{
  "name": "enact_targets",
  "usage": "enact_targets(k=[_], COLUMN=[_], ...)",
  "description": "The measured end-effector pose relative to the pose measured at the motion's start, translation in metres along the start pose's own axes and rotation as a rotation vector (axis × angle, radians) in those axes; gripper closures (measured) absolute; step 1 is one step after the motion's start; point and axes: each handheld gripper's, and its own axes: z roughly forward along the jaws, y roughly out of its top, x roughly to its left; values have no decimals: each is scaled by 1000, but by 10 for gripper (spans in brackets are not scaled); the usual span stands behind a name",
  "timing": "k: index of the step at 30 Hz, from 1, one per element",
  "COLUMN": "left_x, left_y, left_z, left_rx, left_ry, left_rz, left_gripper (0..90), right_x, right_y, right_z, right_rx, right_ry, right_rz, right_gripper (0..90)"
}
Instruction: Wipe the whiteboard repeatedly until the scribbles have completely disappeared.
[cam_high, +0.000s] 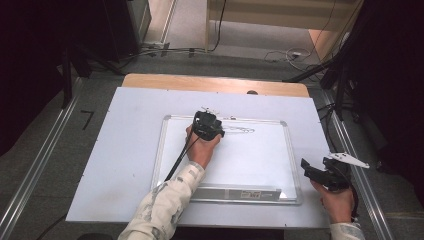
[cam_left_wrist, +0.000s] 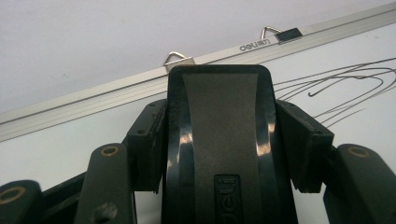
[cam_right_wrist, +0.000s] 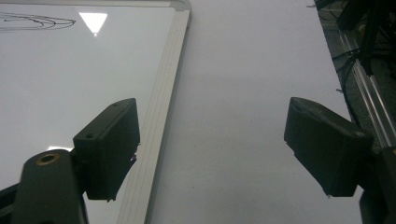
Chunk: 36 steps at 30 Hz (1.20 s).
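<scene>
White table (cam_high: 125, 165) with a whiteboard (cam_high: 260, 165) lying flat on it. Left gripper (cam_high: 207, 125) is clamped on a black eraser (cam_left_wrist: 219, 140) at the board's far edge, just left of the scribbles (cam_high: 240, 130). I'd keep the eraser flat and sweep right across them. Right gripper (cam_high: 320, 172) sits wide, holding nothing, off the board's right side. No containers around.
</scene>
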Motion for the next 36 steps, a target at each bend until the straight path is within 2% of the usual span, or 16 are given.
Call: enact_targets(k=[7,36], left_x=[-10,-33], left_y=[3,11], left_z=[3,12], left_rx=[2,7], left_ry=[-7,-30], left_rz=[12,43], left_gripper=[405,405], right_x=[0,-2], right_y=[0,0], right_z=[0,-1], right_rx=[0,-5], right_ry=[1,4], right_rz=[1,6], right_gripper=[170,171])
